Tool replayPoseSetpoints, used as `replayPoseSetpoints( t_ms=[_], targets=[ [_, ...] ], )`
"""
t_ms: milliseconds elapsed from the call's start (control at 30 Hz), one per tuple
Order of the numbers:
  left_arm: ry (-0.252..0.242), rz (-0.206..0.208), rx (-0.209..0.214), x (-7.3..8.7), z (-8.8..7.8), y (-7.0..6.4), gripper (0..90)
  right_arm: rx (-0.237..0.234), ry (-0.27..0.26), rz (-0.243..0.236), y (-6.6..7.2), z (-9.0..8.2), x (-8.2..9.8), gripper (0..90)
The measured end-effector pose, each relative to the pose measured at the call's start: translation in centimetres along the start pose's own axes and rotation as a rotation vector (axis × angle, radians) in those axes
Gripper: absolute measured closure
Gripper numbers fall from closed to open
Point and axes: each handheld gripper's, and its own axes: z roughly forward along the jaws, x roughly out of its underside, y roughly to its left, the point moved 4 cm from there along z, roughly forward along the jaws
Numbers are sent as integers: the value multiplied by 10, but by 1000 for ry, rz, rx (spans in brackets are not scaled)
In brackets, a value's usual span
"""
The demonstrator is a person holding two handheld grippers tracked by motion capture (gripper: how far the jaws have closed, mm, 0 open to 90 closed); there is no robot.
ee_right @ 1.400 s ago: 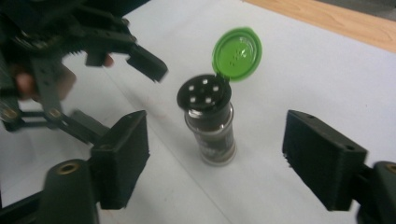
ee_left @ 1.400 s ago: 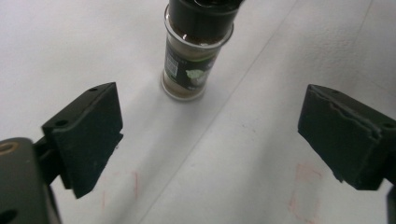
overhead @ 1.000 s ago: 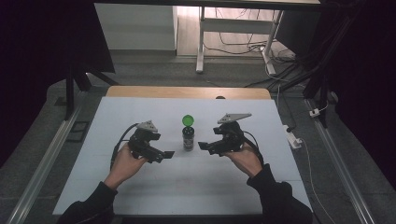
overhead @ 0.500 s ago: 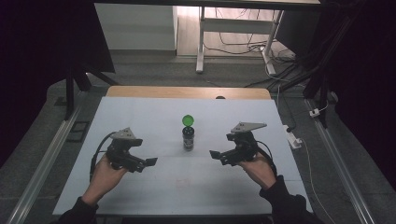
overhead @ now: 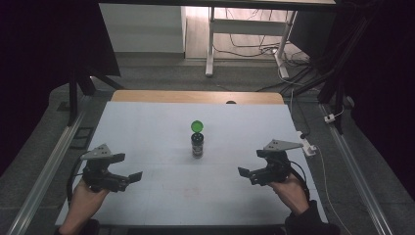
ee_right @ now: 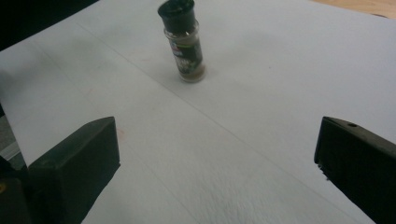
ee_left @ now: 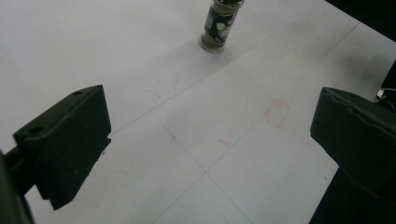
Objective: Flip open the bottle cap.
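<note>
From above the jar (overhead: 197, 140) has a green lid that the left gripper (ee_left: 205, 140) view cuts off, its label too blurry to read, and both the left and right gripper (ee_right: 215, 163) have wide, empty jaws.

The spice jar (ee_left: 218, 25) loses its cap to the frame's 12 o'clock edge in the left gripper view; its label print stays too small to read. At 6 o'clock in the high view, both forearms are cut off. The tabletop (overhead: 147, 127) edges run beyond both gripper views.
</note>
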Motion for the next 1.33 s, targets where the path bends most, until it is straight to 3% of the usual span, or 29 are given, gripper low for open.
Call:
replayPoseSetpoints(
  t_ms=[433, 667, 1100, 1200, 1333],
  targets=[
    [-31, -42, -67, 30, -32, 4, 0, 82, -28, 71, -16, -37, 35, 0],
    [-33, -61, -104, 45, -44, 5, 0, 132, -15, 96, -20, -50, 54, 0],
    [39, -56, -180, 67, -51, 3, 0, 181, 46, 145, -24, -64, 80, 0],
    [85, -63, -191, 73, -49, 5, 0, 186, 48, 147, -24, -66, 81, 0],
    [90, -64, -189, 72, -47, 5, 0, 187, 59, 154, -25, -66, 83, 0]
  ],
)
